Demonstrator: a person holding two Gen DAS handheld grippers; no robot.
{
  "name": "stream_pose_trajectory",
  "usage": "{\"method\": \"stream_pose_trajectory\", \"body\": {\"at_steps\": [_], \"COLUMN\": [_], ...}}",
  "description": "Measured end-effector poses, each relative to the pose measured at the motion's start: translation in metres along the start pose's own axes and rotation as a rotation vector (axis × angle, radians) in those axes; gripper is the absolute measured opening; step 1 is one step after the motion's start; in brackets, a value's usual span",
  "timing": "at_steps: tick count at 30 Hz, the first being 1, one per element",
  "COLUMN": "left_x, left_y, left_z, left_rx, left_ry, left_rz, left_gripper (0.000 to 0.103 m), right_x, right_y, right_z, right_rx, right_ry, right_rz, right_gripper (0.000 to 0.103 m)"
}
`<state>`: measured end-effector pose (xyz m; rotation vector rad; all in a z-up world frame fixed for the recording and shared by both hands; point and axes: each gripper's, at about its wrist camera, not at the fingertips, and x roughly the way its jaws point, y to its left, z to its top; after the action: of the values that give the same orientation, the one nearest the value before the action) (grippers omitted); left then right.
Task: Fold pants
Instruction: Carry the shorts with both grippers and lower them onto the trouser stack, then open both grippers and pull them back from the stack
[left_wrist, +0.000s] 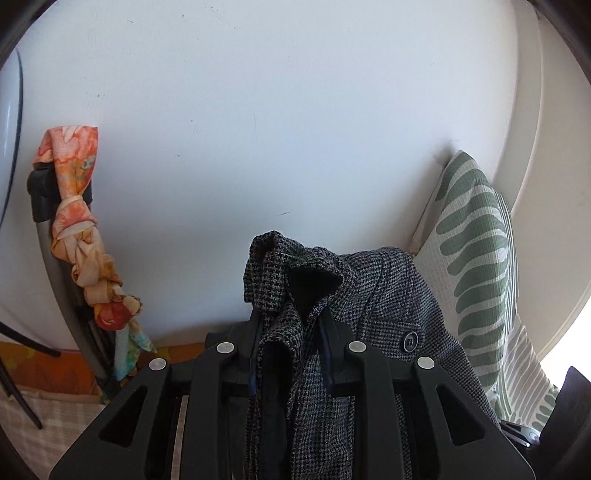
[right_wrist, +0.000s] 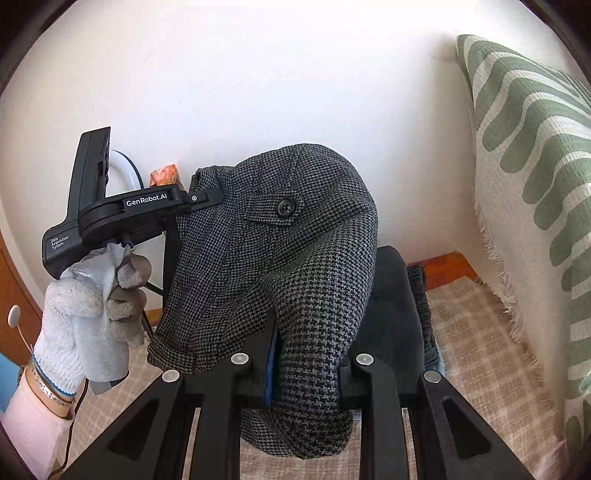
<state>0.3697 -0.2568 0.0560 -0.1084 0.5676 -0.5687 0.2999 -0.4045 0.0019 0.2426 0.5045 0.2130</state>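
The pants (left_wrist: 369, 295) are grey-black houndstooth with a dark button on a pocket flap. My left gripper (left_wrist: 290, 325) is shut on a bunched edge of them, and the fabric hangs down between its fingers. In the right wrist view the pants (right_wrist: 295, 240) are held up in the air above the bed. My right gripper (right_wrist: 306, 350) is shut on a thick fold of them. The left gripper (right_wrist: 207, 197) also shows there, held by a gloved hand (right_wrist: 92, 306), clamped on the pants' far left edge.
A white wall is behind. A green-striped pillow (left_wrist: 476, 266) leans at the right, also in the right wrist view (right_wrist: 535, 184). A dark folded garment (right_wrist: 395, 314) lies on the checked bedcover (right_wrist: 480, 350). A knotted floral scarf (left_wrist: 85, 240) hangs on a dark frame at left.
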Motion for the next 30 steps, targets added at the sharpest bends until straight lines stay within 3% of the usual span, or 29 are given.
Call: {"method": "stream_pose_trajectory", "body": {"at_steps": [15,21,24,26,30], "left_x": [0.086,0.095,0.086,0.078,0.057], "left_y": [0.018,0.017,0.022,0.024,0.025], "left_z": [-0.029,-0.038,-0.032,-0.028,-0.022], "left_rx": [-0.018,0.0,-0.022,-0.025,-0.011], "left_ry": [0.119,0.132,0.109,0.107,0.092], "left_rz": [0.063,0.154,0.175,0.167,0.17], "left_gripper": [0.023,0.033,0.052,0.055,0.055], "right_x": [0.066,0.07,0.061,0.055,0.045], "right_y": [-0.044,-0.049,-0.046,-0.045,-0.048], "right_z": [-0.019,-0.024,-0.022,-0.02,-0.018], "right_rx": [0.031,0.018,-0.008,-0.012,0.008], "right_ry": [0.088,0.116,0.11,0.103,0.101], "right_rz": [-0.032,-0.128,-0.168,-0.201,-0.214], "right_gripper": [0.023,0.051,0.063,0.078,0.08]}}
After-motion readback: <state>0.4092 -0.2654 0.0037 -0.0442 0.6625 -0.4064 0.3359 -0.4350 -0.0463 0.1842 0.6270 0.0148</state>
